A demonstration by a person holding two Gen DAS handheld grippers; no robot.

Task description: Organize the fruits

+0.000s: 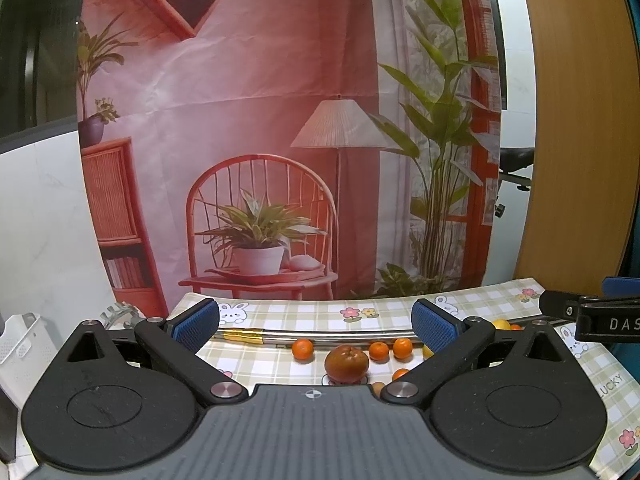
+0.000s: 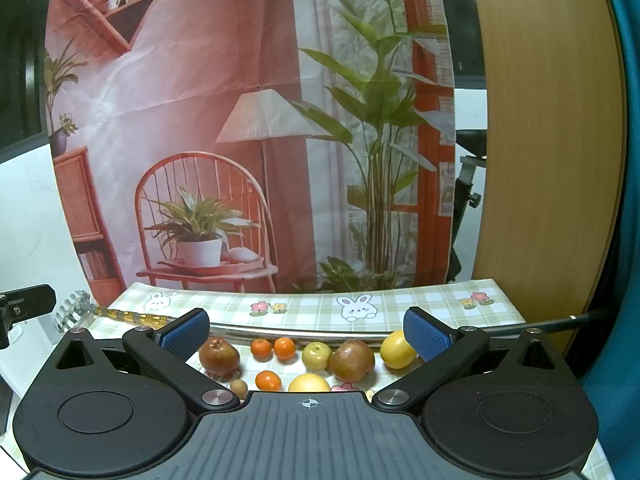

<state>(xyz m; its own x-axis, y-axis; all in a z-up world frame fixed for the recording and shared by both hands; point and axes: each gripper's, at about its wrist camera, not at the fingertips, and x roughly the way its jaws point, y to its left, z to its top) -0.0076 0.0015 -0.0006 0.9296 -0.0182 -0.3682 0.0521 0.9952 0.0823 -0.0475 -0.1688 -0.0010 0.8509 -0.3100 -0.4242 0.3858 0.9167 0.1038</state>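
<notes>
the fruit lies loose on the checked tablecloth (image 2: 400, 304), just ahead of and below both grippers, bunched near a long metal rod (image 2: 296, 332) that runs side to side across the table. the left gripper (image 1: 316, 326) has its jaws wide apart and empty, and a big reddish-orange fruit (image 1: 346, 363) sits almost dead centre between them, a little forward and lower, with 3 small oranges (image 1: 302, 349) in a row behind it. the right gripper (image 2: 306, 334) is also spread open and holds nothing; under it are a red-brown fruit (image 2: 219, 355) to its left, 2 small oranges (image 2: 284, 348), a pale yellow apple (image 2: 317, 356), another red-brown fruit (image 2: 352, 360) and a yellow lemon (image 2: 397, 349) close to its right finger. these fruits are round, so no long axis matters; a straight drop would probably do. the left one looks best lined up for a grab. behind the table hangs a printed backdrop (image 1: 248, 120) of a chair, lamp and plants, with a wooden panel (image 2: 552, 120) to the right. i see no bowl or basket for sorting.
</notes>
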